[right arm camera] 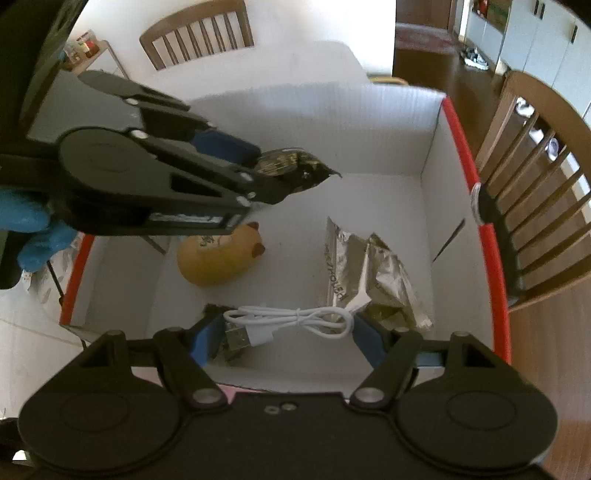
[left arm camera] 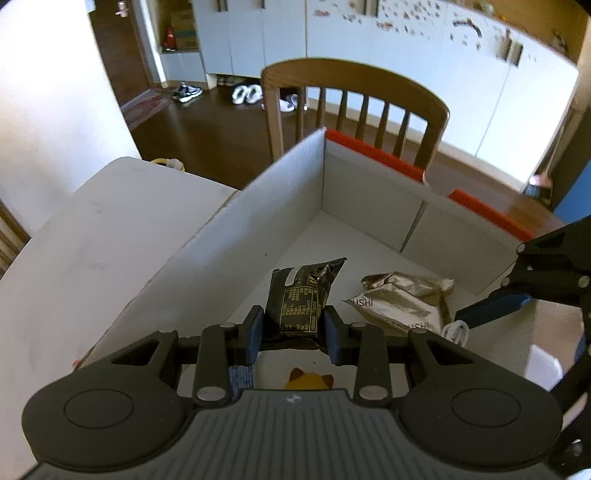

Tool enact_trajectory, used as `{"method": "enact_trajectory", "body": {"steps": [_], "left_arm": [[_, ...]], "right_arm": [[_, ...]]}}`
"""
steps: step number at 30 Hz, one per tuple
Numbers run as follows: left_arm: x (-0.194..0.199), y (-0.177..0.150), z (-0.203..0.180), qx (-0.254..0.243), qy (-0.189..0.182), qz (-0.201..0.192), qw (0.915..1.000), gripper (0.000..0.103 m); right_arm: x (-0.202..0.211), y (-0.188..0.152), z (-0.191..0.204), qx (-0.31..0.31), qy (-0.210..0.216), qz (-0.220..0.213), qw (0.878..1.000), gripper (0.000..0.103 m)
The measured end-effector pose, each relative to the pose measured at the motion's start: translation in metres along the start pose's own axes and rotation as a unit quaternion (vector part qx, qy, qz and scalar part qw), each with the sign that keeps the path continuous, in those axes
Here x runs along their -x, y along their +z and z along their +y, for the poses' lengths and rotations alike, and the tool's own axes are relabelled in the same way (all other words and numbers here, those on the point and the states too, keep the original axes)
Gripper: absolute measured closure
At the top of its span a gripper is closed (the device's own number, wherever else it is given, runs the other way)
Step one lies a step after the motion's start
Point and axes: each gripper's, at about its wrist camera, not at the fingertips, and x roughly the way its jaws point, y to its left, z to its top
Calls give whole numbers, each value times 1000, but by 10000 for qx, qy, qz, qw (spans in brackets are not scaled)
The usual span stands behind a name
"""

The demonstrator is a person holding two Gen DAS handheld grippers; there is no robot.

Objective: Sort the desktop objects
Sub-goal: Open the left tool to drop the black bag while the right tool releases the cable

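My left gripper [left arm camera: 293, 332] is shut on a black snack packet [left arm camera: 301, 299] and holds it above the floor of a white cardboard box [left arm camera: 369, 181] with red edges; the packet [right arm camera: 291, 171] also shows in the right wrist view. My right gripper [right arm camera: 286, 334] is open inside the box, its fingers on either side of a coiled white USB cable [right arm camera: 291, 319] that lies on the floor. A crumpled silver snack bag [right arm camera: 365, 273] and a yellow plush toy [right arm camera: 218, 258] lie in the box. The silver bag [left arm camera: 402, 299] also shows in the left wrist view.
The box stands on a white table [left arm camera: 92, 240]. A wooden chair [left arm camera: 354, 99] stands just beyond the box's far wall. Another wooden chair [right arm camera: 195, 33] is at the table's far side. Shoes lie on the dark floor [left arm camera: 207, 125].
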Motion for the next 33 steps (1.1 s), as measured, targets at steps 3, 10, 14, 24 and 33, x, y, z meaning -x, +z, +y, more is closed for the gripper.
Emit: {"method": "enact_trajectory", "body": {"steps": [3, 10, 14, 24, 33], "left_arm": [[-13, 4, 1, -113, 41, 98, 9999, 70], [-31, 5, 6, -20, 69, 303, 9995, 70], [-38, 4, 7, 78, 33, 387, 9992, 70], [-53, 1, 9, 262, -10, 712, 9971, 70], [-50, 0, 5, 315, -24, 688, 9971, 61]], "right_arm": [[-8, 2, -4, -107, 12, 147, 9998, 27], [-19, 3, -11, -236, 18, 350, 9991, 27], [-23, 3, -13, -252, 42, 397, 9989, 27], [-30, 1, -19, -275, 116, 485, 9984, 27], [-27, 7, -19, -247, 143, 461, 9985, 26]]}}
